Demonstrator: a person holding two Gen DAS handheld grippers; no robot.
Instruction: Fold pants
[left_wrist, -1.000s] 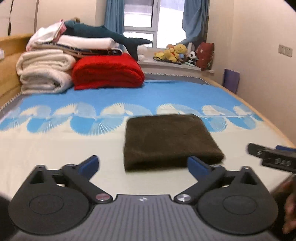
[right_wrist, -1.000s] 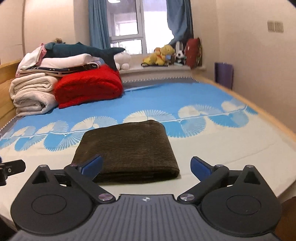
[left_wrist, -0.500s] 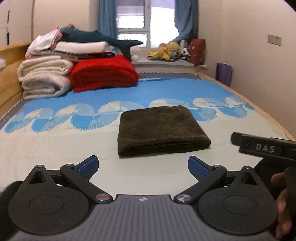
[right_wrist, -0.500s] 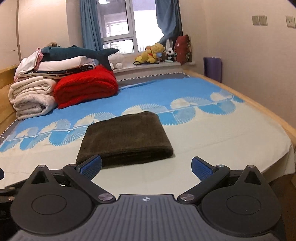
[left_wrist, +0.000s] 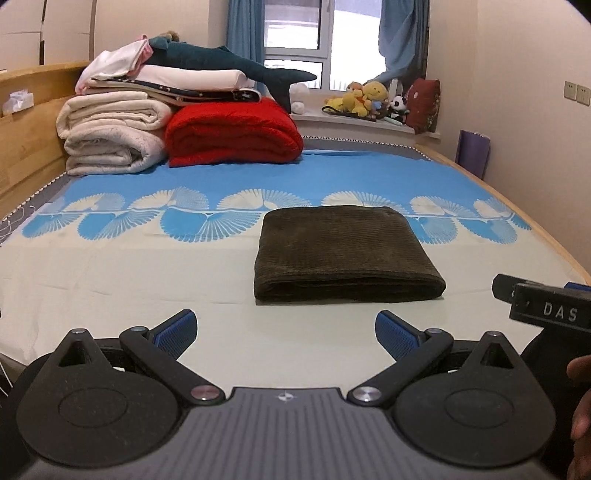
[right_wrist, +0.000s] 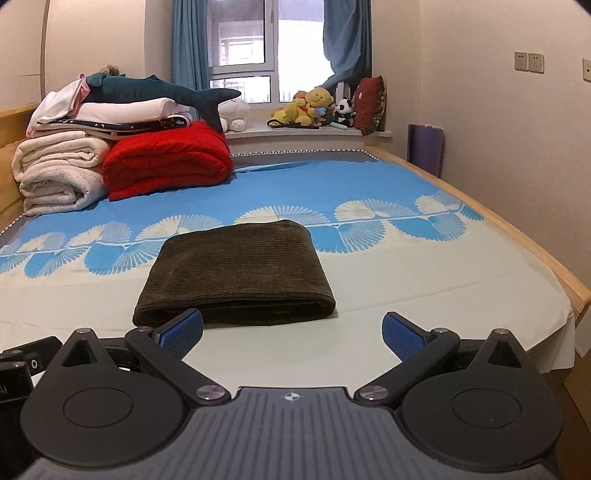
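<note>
While both tools hang over the near edge of the bed (left_wrist: 110, 295), the left gripper (left_wrist: 284, 330) has its blue-padded fingers (left_wrist: 175, 330) spread wide with nothing between them, and the right gripper (right_wrist: 291, 332) is likewise splayed wide and empty-handed. In the left wrist view, part of the right tool's black body, lettered "DAS", juts in at the right edge, with a sliver of the person's hand (left_wrist: 581, 402) below it.

Just beyond the fingertips lie the pants (left_wrist: 345, 254), dark brown corduroy, folded into a flat, thick rectangle. They sit on the cream part of the bedsheet (right_wrist: 424, 288), about midway between the bed's left and right sides, with their layered fold edge facing the near edge and their far edge reaching the band of blue fan shapes. Neither tool touches them; in the right wrist view the left blue pad overlaps the bundle's near left corner only by line of sight.

Farther back, at the far left corner of the bed against the wooden headboard (left_wrist: 22, 147), a folded red blanket (left_wrist: 232, 134) lies beside rolled cream blankets (left_wrist: 110, 140), with white linens and a plush shark (left_wrist: 229, 68) stacked on top. Past the bed's far edge, stuffed toys (right_wrist: 310, 107) line the windowsill under a window framed by blue curtains (right_wrist: 190, 55).
</note>
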